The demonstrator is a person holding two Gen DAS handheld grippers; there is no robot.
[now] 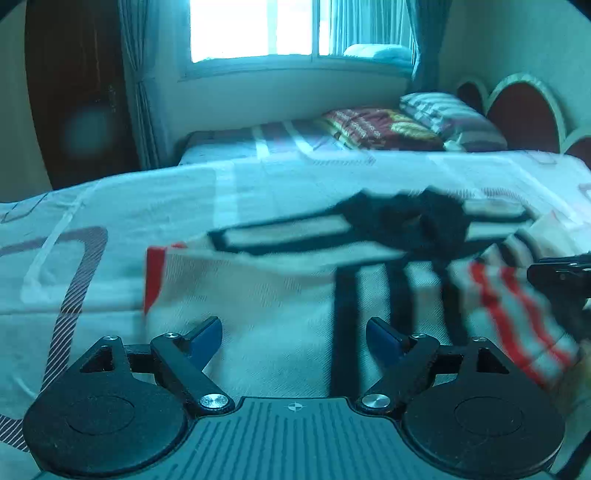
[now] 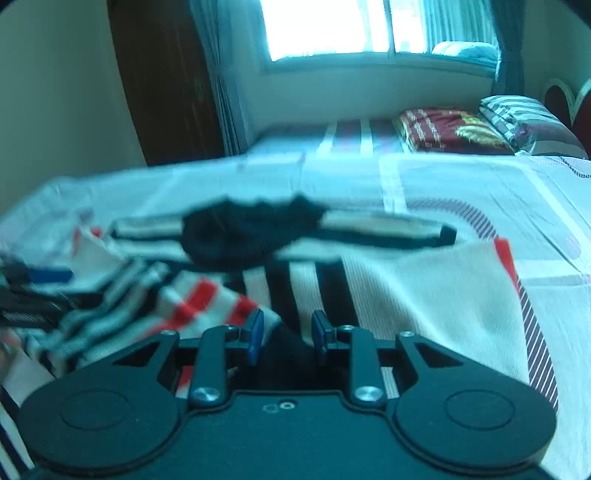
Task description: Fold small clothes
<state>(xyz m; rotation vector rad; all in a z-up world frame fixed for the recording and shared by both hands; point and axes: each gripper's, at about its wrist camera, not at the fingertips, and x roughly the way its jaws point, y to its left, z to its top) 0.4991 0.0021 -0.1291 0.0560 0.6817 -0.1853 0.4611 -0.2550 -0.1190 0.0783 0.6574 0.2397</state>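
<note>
Status: fold barely begun, by judgement. One garment [image 1: 258, 295], cream with black bands and a red hem edge, spread mostly flat on the bed [image 1: 110, 206]. Body panel open, no crease laid across it. Black collar [image 1: 406, 218] rumpled at the garment's far end. Only the striped sleeve [image 1: 517, 306], red, white and black, bunched and raised off the garment's own body.

Tools:
- Left gripper [image 1: 293, 336]: jaws wide, hovering above the near cream panel of the garment, nothing between the blue pads.
- Right gripper [image 2: 288, 332]: jaws narrow, a dark fold of the garment pinched between the pads, striped sleeve heaped just beside. Edges blurred, so grip read as likely, not certain.

Left to do, as judged: sleeve laid over the body, opposite side brought in, then a fold along the length.

Count:
- Garments: one. No folded pile anywhere in view.
- Grippers: two.
- Beyond the garment's collar end: one striped pillow [image 1: 450, 118], one red patterned blanket [image 1: 380, 127], one window [image 1: 251, 29].
</note>
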